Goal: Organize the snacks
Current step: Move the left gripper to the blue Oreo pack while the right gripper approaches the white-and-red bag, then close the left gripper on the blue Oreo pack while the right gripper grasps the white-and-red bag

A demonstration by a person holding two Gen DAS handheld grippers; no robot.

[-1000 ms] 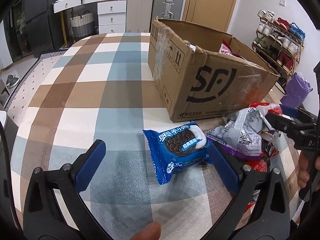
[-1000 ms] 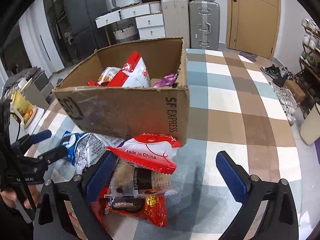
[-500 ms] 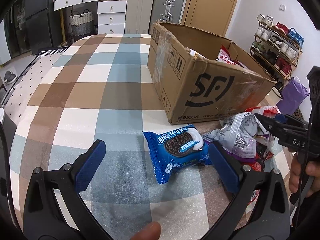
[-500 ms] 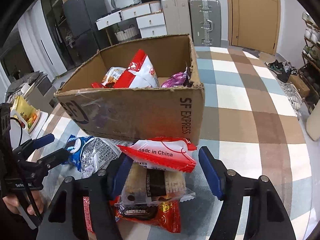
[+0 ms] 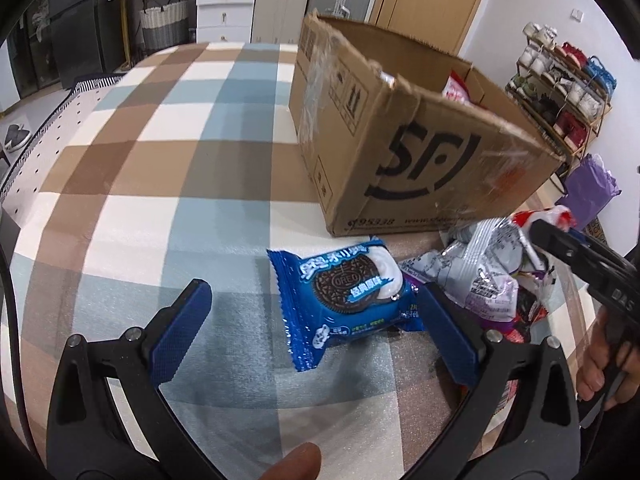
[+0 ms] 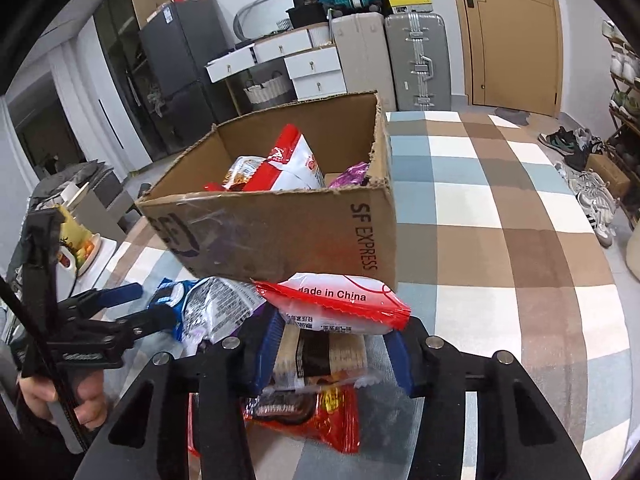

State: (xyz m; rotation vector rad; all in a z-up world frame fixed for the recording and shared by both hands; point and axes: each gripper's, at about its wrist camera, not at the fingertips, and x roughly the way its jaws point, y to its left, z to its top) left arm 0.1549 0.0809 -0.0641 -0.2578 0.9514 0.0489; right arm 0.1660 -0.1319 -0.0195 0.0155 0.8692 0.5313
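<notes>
Behind my checked counter (image 5: 168, 168) stand white drawers (image 6: 316, 72), two suitcases (image 6: 416, 64) and a wooden door (image 6: 512, 32). A shoe rack (image 5: 560, 96) lines the white wall at right.

Left gripper (image 5: 314, 330) points steeply down, jaws spread wide and pressing on nothing, a fingertip (image 5: 298, 462) of the holding hand at the bottom edge of its view. Right gripper (image 6: 330, 346) also angles down, jaws just closed in tight, blue pads (image 6: 266, 350) clamping something between them. Left hand (image 6: 66, 402) wraps its grey handle.
</notes>
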